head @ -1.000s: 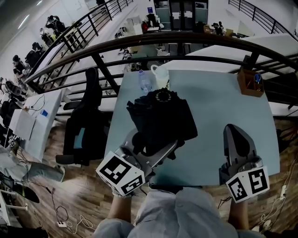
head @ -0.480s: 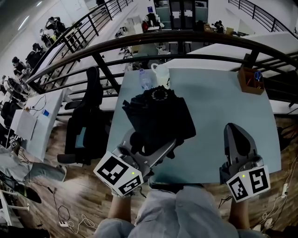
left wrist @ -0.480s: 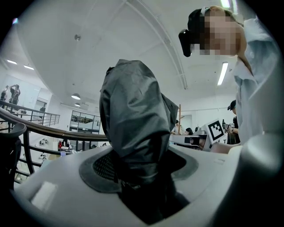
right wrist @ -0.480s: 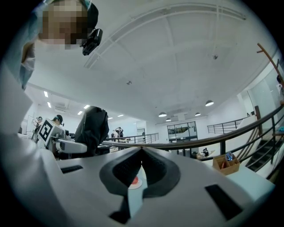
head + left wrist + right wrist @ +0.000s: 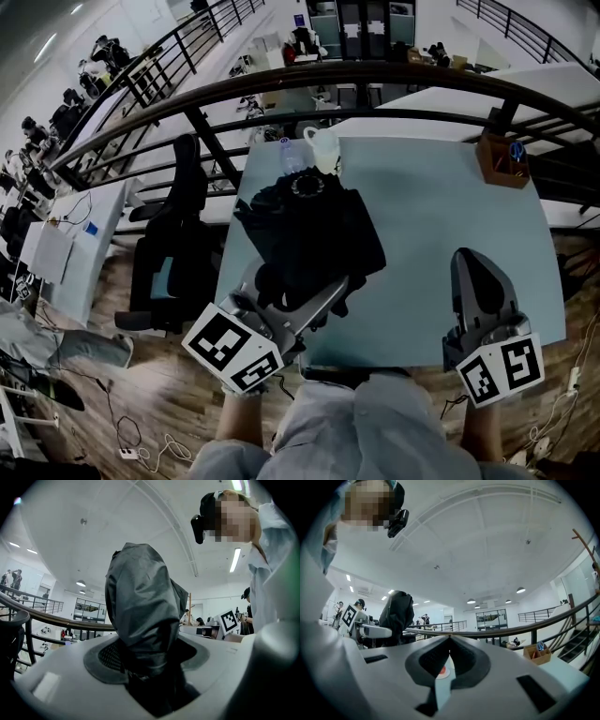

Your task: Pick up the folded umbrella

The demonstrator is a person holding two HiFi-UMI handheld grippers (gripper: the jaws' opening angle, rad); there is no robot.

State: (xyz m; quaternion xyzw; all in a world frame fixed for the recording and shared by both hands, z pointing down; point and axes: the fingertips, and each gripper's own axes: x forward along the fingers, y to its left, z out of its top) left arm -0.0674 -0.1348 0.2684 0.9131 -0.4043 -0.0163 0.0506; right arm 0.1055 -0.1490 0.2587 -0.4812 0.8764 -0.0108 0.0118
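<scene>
I have open desk [image 5: 441,234] across the middle and right. The folded umbrella [image 5: 309,234] in my left hand-held gripper [image 5: 300,286] fills the left side; a bottle [image 5: 292,159] and jug [image 5: 323,148] crowd the far left edge, a wooden box [image 5: 500,159] the far right corner.

The person's left grey plastic two-jaw gripper [image 5: 306,287], with a black-and-white marker cube at its rear, angles forward and to the right. Its jaws are clamped on the gathered end of the black folded umbrella [image 5: 140,616]. The matching right gripper [image 5: 474,266] points straight ahead, its jaws closed tip to tip on nothing, and both pale-sleeved forearms [image 5: 240,427] reach forward beneath them.
</scene>
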